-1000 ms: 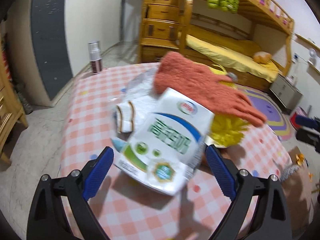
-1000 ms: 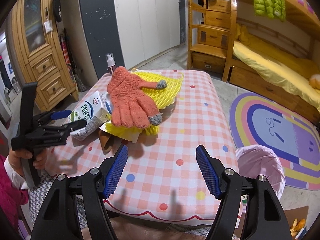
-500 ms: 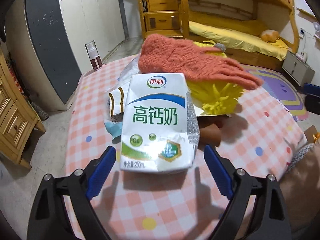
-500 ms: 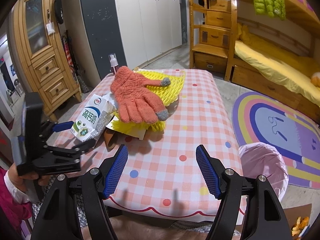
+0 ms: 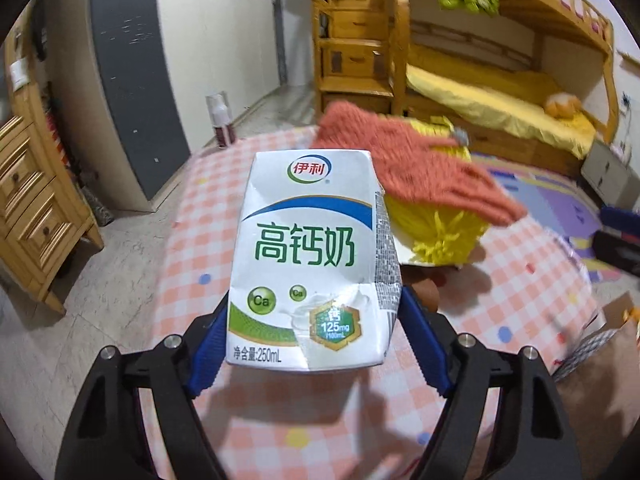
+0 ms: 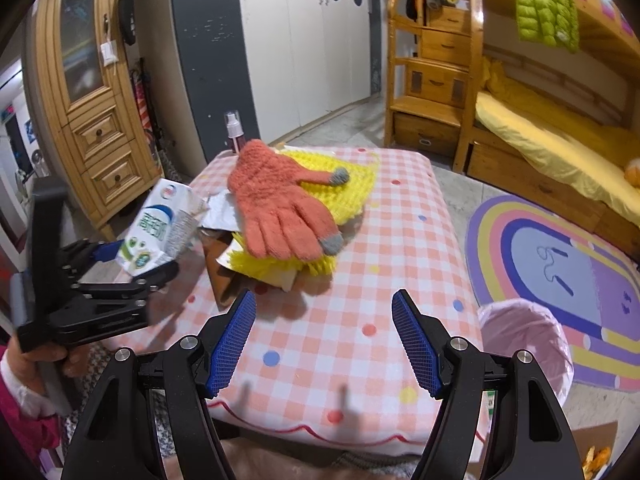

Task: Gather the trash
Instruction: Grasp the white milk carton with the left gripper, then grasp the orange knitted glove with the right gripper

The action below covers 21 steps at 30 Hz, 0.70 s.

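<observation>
With my left gripper [image 5: 314, 334] clamped across the base of the milk carton [image 5: 310, 256], its long axis running straight out from my fingers above the checked table [image 6: 400, 240], the pink-lined bin [image 6: 524, 344] sits well off to my right, beside the table's corner. My right gripper [image 6: 324, 344] hangs spread and empty, nearer that bin.

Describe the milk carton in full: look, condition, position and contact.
The milk carton is a white paperboard box with a blue arc, green characters, a red-and-green logo and a 250mL mark. It looks creased and dented near its lower edge. The left tongs clamp its lower sides between blue pads, holding it above the checked tablecloth.
</observation>
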Tool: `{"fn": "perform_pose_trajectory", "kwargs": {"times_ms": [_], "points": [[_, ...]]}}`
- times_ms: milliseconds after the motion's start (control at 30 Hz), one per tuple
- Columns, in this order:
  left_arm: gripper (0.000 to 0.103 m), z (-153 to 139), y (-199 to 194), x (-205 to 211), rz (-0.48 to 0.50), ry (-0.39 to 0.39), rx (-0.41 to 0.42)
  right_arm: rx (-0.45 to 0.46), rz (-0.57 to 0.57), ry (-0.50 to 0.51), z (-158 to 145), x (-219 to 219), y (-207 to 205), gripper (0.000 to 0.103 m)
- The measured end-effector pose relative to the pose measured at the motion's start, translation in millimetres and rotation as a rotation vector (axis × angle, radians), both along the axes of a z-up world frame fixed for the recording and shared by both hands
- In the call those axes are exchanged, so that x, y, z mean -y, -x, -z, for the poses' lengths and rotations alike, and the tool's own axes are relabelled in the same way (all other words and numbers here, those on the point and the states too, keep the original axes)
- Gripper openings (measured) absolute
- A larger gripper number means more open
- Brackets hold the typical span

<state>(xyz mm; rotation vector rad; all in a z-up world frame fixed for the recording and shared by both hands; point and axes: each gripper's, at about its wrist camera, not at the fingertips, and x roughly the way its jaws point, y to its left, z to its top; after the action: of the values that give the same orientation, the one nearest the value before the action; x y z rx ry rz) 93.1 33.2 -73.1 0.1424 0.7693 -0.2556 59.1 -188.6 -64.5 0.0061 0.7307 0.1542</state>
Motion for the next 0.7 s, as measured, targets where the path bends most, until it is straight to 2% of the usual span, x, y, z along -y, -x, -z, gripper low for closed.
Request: {"fn": "perform_pose_trajectory", "kwargs": {"times_ms": [33, 100, 167, 367, 567, 633, 700], "points": [[0.077, -4, 1, -2, -0.01, 0.006, 0.003, 0.006, -0.013, 0.003, -1, -3, -4, 0.067], [0.077, -15, 4, -8, -0.029, 0.022, 0.012, 0.017, -0.038, 0.007, -4, -10, -12, 0.052], [0.077, -23, 2, -13, -0.043, 0.026, 0.016, 0.02, -0.063, 0.004, -6, -17, -24, 0.045], [0.077, -26, -14, -17, -0.069, 0.037, 0.007, 0.005, -0.082, 0.031, -6, -31, -72, 0.044], [0.077, -13, -19, -13, -0.064, 0.031, -0.023, -0.064, -0.075, 0.098, 18, -34, -109, 0.044], [0.077, -11, -20, -14, -0.064, 0.03, -0.027, -0.085, -0.076, 0.097, 23, -32, -112, 0.039], [0.077, -12, -21, -14, -0.065, 0.027, -0.028, -0.085, -0.085, 0.086, 23, -33, -111, 0.023]]}}
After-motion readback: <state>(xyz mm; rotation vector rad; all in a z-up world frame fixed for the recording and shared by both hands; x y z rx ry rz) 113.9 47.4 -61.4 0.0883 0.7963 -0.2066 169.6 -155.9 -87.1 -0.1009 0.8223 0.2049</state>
